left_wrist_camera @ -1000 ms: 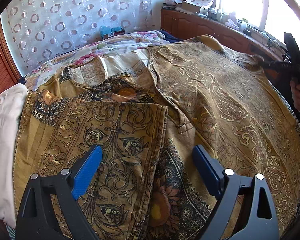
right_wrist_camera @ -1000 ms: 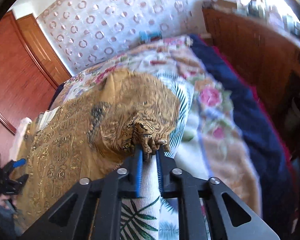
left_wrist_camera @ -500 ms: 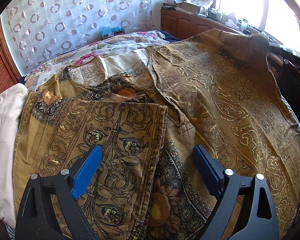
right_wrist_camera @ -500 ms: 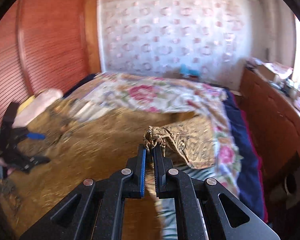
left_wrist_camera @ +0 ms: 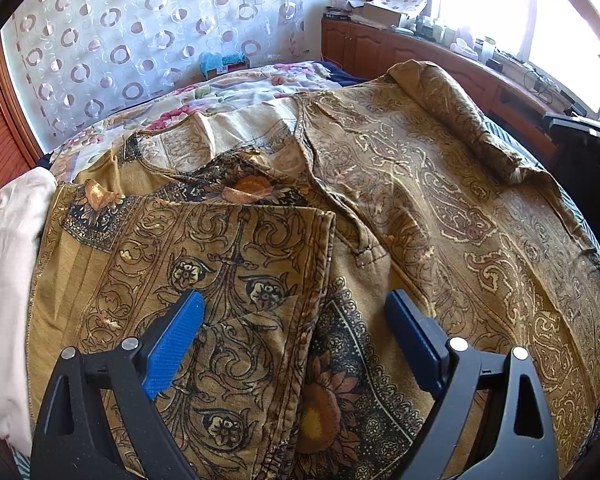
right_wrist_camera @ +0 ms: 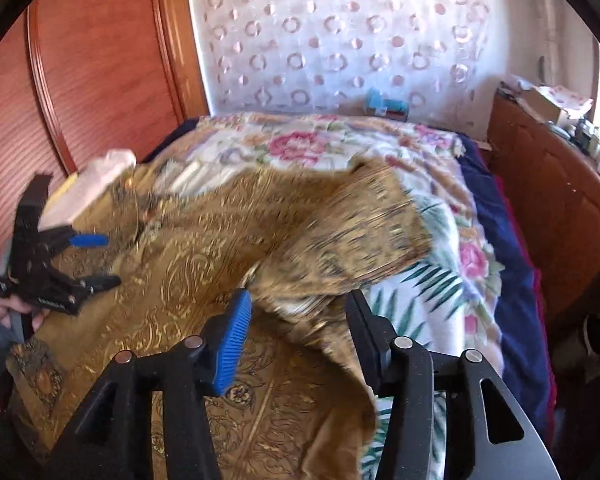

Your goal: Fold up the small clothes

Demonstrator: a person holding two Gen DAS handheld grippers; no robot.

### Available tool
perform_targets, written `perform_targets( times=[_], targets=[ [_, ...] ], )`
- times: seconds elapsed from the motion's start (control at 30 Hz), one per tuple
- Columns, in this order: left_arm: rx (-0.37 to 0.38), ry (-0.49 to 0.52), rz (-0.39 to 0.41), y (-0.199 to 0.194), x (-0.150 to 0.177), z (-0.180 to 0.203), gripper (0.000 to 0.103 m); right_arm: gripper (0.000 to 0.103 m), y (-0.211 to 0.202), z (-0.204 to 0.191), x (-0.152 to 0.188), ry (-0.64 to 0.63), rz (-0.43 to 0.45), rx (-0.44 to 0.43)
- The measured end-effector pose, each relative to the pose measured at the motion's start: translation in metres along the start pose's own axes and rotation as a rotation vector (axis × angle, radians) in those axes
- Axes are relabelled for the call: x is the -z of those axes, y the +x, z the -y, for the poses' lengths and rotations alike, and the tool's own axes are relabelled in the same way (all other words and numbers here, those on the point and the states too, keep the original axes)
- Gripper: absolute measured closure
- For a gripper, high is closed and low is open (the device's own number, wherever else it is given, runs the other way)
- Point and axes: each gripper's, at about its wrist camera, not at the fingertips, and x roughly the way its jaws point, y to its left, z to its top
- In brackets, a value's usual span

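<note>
A mustard-gold printed garment (left_wrist_camera: 420,208) lies spread over the bed, its left side folded in as a flap (left_wrist_camera: 228,272). Its right sleeve (left_wrist_camera: 456,116) lies folded over onto the body. My left gripper (left_wrist_camera: 296,316) is open and empty, hovering over the folded flap. My right gripper (right_wrist_camera: 300,312) is open, just above the loose, motion-blurred sleeve (right_wrist_camera: 332,232), which is free of the jaws. The left gripper also shows in the right wrist view (right_wrist_camera: 96,260), at the garment's far left side.
The bed has a floral cover (right_wrist_camera: 308,148) and a navy blanket edge (right_wrist_camera: 512,288). A white cloth (left_wrist_camera: 4,264) lies at the garment's left. A wooden cabinet (left_wrist_camera: 384,48) with clutter runs along the right under the window. A wooden wardrobe (right_wrist_camera: 100,64) stands on the left.
My right gripper carried the sleeve up and over toward the garment's middle, then opened and let it go. The sleeve now rests on the garment body. My left gripper has not moved.
</note>
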Motion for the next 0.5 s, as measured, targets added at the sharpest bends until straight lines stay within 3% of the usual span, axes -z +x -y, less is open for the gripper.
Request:
perform_targets(
  times=[0.1,0.27,0.5],
  targets=[
    [0.016,0.005,-0.002,-0.004,0.002,-0.001,0.011,0.051,0.008,0.017,-0.002,0.044,-0.012,0.044],
    [0.090,-0.057,0.029,-0.023,0.005,-0.008,0.011,0.051,0.064,0.043,-0.014,0.176,-0.111,0.043],
    [0.062,-0.084,0.110,-0.058,0.004,-0.014,0.011,0.052,0.107,0.051,-0.030,0.224,-0.139,0.054]
  ],
)
